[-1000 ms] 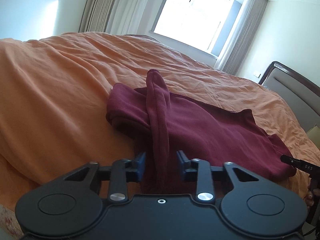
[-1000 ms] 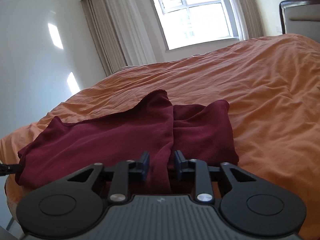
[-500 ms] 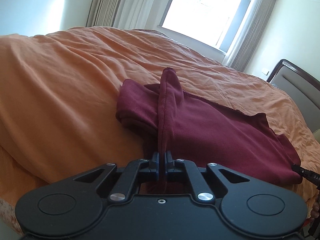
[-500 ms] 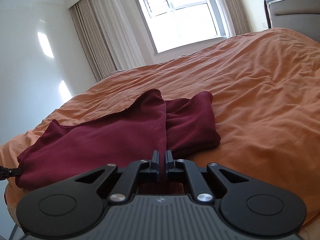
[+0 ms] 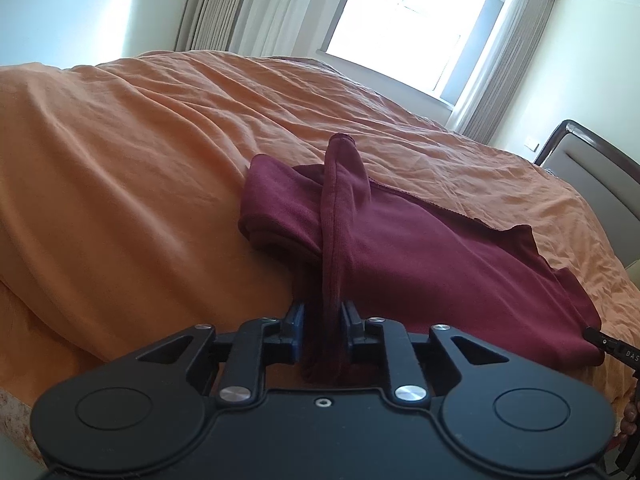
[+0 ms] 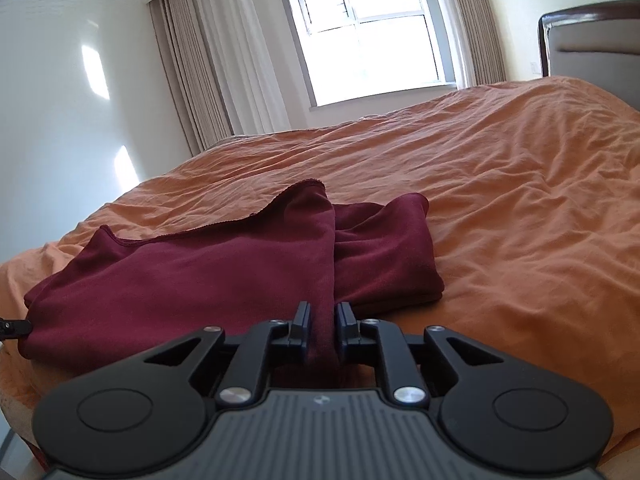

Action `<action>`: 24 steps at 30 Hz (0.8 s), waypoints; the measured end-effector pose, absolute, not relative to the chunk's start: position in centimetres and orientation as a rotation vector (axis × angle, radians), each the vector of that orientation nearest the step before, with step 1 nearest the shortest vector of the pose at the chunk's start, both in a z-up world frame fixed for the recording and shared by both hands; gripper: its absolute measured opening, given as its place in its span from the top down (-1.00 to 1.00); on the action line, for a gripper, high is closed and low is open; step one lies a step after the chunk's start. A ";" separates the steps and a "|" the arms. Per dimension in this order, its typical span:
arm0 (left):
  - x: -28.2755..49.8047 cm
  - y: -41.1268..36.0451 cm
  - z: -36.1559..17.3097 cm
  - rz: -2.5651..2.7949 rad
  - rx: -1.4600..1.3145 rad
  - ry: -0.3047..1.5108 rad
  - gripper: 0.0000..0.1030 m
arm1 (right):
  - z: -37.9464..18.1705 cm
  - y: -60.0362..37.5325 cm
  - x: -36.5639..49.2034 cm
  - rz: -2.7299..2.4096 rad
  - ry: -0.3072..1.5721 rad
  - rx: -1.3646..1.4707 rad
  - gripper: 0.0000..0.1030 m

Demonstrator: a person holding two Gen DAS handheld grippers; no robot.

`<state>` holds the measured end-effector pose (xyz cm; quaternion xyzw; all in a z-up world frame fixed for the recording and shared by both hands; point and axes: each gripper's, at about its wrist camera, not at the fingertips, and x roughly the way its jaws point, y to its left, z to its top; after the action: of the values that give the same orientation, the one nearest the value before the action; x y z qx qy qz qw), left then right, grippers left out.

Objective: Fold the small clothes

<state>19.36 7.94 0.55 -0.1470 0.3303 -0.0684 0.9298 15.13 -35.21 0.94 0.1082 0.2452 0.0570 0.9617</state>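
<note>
Left wrist: left gripper (image 5: 322, 332) jaws partly open, a ridge of the maroon garment (image 5: 420, 256) running between them, pads not clearly pinching. Garment lies on the orange bedspread (image 5: 120, 168), spreading to 2 o'clock. Soft, light knit, will sag and slide; best gripped at hems or corners.

Right wrist: right gripper (image 6: 322, 330) same state, narrow gap, fabric fold between the jaws. Garment (image 6: 180, 276) spreads to 10 o'clock, folded flap at 1 o'clock. Rumpled bedding, window (image 6: 376, 32) at 12, headboard (image 6: 592, 36) at 2.
</note>
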 end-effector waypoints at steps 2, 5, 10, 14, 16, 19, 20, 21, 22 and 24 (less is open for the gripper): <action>19.3 8.1 0.6 -0.139 -0.316 0.680 0.49 | 1.4 -34.7 15.0 0.109 0.480 0.184 0.15; 19.1 7.9 0.9 -0.112 -0.317 0.675 0.00 | 2.4 -33.6 15.0 0.100 0.437 0.121 -0.35; 18.7 7.8 1.5 -0.056 -0.295 0.653 -0.56 | 3.6 -30.5 15.6 0.134 0.367 0.012 -0.90; 18.5 7.7 1.3 -0.029 -0.285 0.668 -0.79 | 3.9 -27.5 17.0 0.202 0.346 -0.037 -1.00; 18.4 7.7 1.2 -0.008 -0.278 0.671 -0.85 | 4.0 -25.7 18.1 0.223 0.357 -0.073 -1.00; 18.4 7.6 1.0 0.007 -0.276 0.686 -0.96 | 4.0 -23.0 20.2 0.240 0.408 -0.126 -1.00; 18.5 7.6 0.9 0.010 -0.278 0.690 -0.98 | 3.9 -22.1 20.9 0.256 0.429 -0.143 -1.00; 18.5 7.5 0.8 0.012 -0.279 0.693 -0.98 | 3.9 -21.4 21.5 0.270 0.446 -0.156 -1.00; 18.5 7.4 0.6 0.014 -0.283 0.696 -0.98 | 3.8 -20.4 22.2 0.276 0.467 -0.171 -1.00; 18.6 7.2 0.2 0.015 -0.293 0.706 -0.98 | 3.7 -19.1 23.5 0.259 0.512 -0.200 -1.00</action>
<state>18.65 7.23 0.22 -0.1428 0.3446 0.0074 0.9278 23.47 -19.05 3.69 -0.0986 0.2522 0.1274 0.9542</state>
